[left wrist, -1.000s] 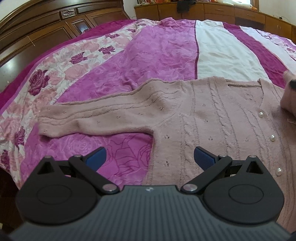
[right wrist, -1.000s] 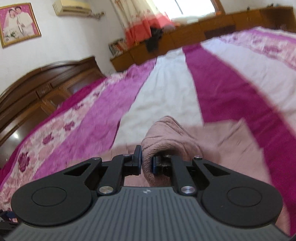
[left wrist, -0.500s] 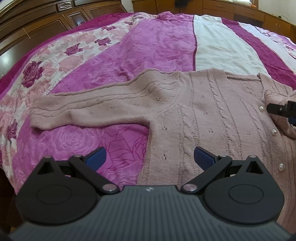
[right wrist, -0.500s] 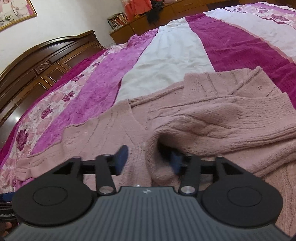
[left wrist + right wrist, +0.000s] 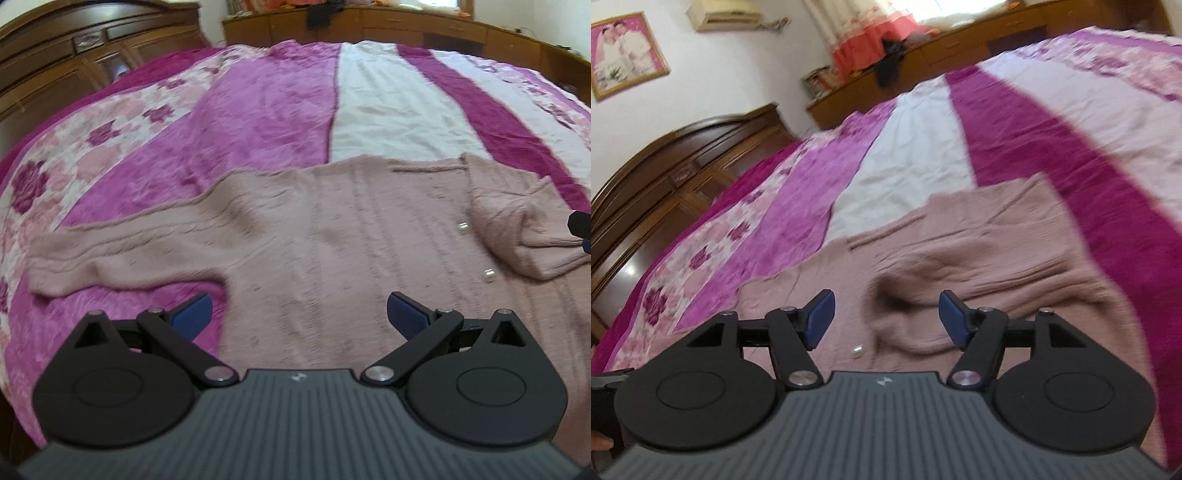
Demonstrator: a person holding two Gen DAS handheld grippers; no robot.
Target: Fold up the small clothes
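Released since half a second ago, the right sleeve (image 5: 979,280) lies folded across the pink cardigan (image 5: 332,236) on the bed (image 5: 258,110); right tongs (image 5: 886,321) and left tongs (image 5: 299,314) gape wide, empty, ready for the outstretched left sleeve (image 5: 122,258).

A bed (image 5: 258,110) with a purple, white and flowered cover fills the room ahead. A dark wooden headboard (image 5: 665,177) stands to the left, low wooden cabinets (image 5: 406,33) beyond, and a framed picture (image 5: 624,55), an air conditioner (image 5: 724,13) and a curtained window (image 5: 871,33) on white walls.

Soft daylight, seemingly from the window (image 5: 964,7) — motion-blurred, fisheye-bent edges
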